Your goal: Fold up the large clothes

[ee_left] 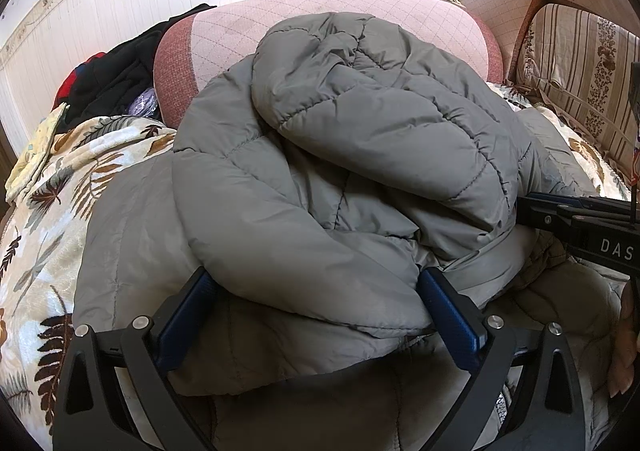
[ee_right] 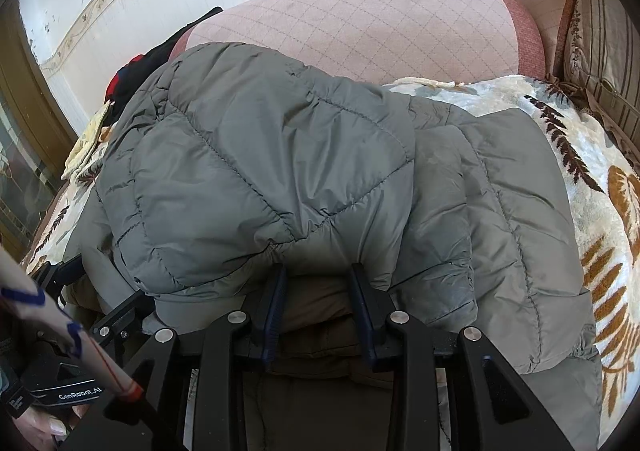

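A grey quilted puffer jacket (ee_left: 360, 139) lies bunched and folded over itself on a leaf-patterned blanket (ee_left: 48, 211). My left gripper (ee_left: 316, 279) stands wide at the jacket's near edge. A thick fold lies between its blue pads (ee_left: 188, 315) and drapes over the fingertips. In the right wrist view the same jacket (ee_right: 280, 155) spreads across the blanket (ee_right: 600, 179). My right gripper (ee_right: 318, 275) is narrowed on the jacket's near edge, with the brown lining and grey shell pinched between its pads (ee_right: 274, 303). Its tips are tucked under the puffy top fold.
A pink quilted sofa back (ee_left: 340, 23) rises behind the jacket. Dark and red clothes (ee_left: 120, 71) are heaped at the back left. A striped flowered cushion (ee_left: 580, 83) stands at the right. A person's hand (ee_left: 624, 351) is at the right edge.
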Demonstrator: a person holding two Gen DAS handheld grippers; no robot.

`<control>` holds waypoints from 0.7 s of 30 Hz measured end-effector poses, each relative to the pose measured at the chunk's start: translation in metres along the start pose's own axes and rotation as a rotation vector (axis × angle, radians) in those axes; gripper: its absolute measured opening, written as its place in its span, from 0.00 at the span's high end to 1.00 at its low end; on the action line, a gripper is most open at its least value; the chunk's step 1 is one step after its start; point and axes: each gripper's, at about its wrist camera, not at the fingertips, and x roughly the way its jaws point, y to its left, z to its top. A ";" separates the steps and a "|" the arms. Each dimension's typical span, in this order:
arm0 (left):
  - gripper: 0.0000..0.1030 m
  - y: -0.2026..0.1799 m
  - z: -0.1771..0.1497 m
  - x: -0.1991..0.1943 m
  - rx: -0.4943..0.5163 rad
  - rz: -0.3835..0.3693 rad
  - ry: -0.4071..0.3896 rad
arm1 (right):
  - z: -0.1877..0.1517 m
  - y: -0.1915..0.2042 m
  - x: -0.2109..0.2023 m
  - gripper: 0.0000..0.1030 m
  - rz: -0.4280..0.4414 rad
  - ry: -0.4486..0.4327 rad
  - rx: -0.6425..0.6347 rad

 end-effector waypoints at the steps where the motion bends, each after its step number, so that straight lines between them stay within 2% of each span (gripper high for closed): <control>1: 0.02 0.000 0.000 0.000 0.000 0.000 0.000 | 0.000 0.000 0.000 0.67 -0.001 0.000 -0.001; 17: 0.01 0.001 0.001 -0.002 -0.001 -0.004 -0.008 | 0.000 0.002 0.001 0.67 -0.014 0.002 -0.012; 21: 0.01 0.006 0.007 -0.012 -0.024 -0.029 -0.024 | 0.002 0.005 -0.023 0.66 -0.004 -0.006 -0.010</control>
